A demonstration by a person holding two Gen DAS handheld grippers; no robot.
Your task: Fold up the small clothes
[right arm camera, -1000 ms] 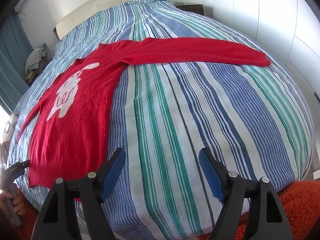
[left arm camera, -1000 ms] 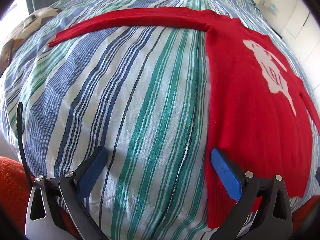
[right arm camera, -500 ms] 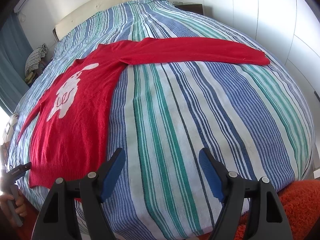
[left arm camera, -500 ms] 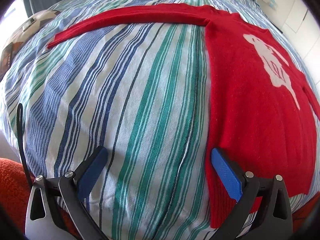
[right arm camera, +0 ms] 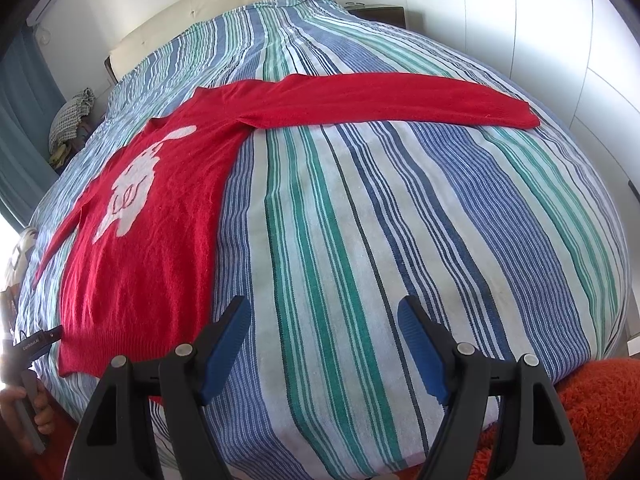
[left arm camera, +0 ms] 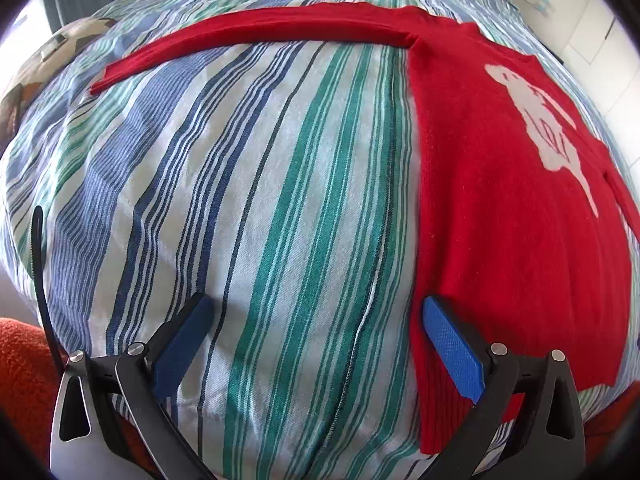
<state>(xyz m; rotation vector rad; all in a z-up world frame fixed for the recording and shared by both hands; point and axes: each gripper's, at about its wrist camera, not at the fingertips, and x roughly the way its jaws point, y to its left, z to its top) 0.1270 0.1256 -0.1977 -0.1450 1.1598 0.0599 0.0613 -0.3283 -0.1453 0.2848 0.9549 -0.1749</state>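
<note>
A small red sweater with a white rabbit motif lies flat on the striped bed, both sleeves stretched out sideways. In the left wrist view its left sleeve runs toward the upper left. My left gripper is open and empty, low over the bed near the sweater's hem corner; its right finger is over the red knit. In the right wrist view the sweater lies left and its other sleeve runs right. My right gripper is open and empty over bare bedspread beside the hem.
The blue, green and white striped bedspread covers the whole bed. An orange rug lies below the front edge. A cream headboard and white wardrobe doors stand behind. Clothes and a pillow sit at the far left.
My left gripper has moved slightly forward over the bed, the sweater shifting a little in view. My right gripper has barely moved. Both stay open.
</note>
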